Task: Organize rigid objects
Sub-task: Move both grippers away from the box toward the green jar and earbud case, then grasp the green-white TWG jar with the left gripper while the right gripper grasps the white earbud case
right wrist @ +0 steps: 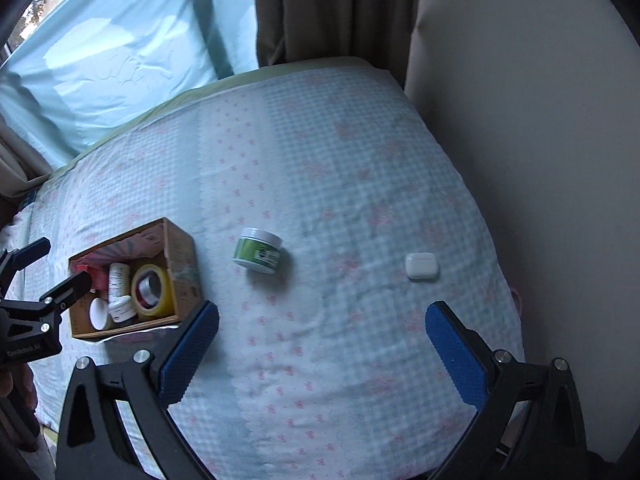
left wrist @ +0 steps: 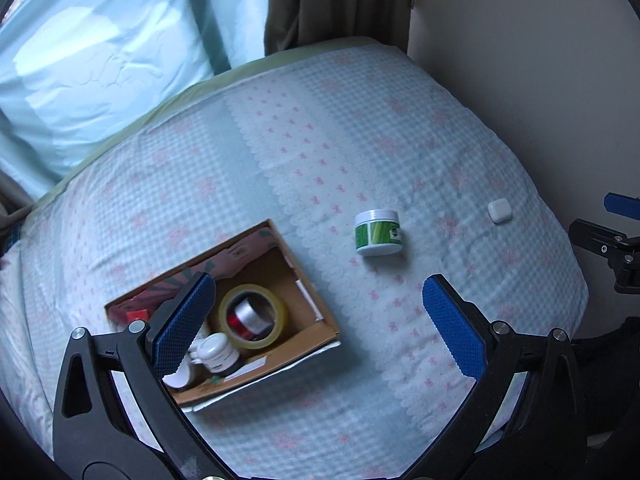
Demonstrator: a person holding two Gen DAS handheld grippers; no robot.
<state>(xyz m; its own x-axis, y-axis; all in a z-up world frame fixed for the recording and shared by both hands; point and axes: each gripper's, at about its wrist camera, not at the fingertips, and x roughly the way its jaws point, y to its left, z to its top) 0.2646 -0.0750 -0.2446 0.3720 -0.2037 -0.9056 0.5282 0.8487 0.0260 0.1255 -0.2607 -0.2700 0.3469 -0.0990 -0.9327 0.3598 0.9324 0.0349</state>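
A cardboard box (left wrist: 308,300) (right wrist: 182,252) lies on the bed. It holds a yellow tape roll (left wrist: 256,316) (right wrist: 154,290), a small white jar (left wrist: 218,352) (right wrist: 122,308) and other containers. A green-labelled white jar (left wrist: 378,232) (right wrist: 258,250) stands on the sheet to the right of the box. A white earbud case (left wrist: 500,211) (right wrist: 422,265) lies further right. My left gripper (left wrist: 320,328) is open and empty above the box's right side. My right gripper (right wrist: 322,348) is open and empty above bare sheet, nearer than the jar and case.
The bed sheet (left wrist: 320,152) is blue-checked with pink bows. A beige wall (right wrist: 520,120) bounds the bed on the right. A curtain (right wrist: 332,8) and a pale blue cloth (right wrist: 120,60) hang at the far side.
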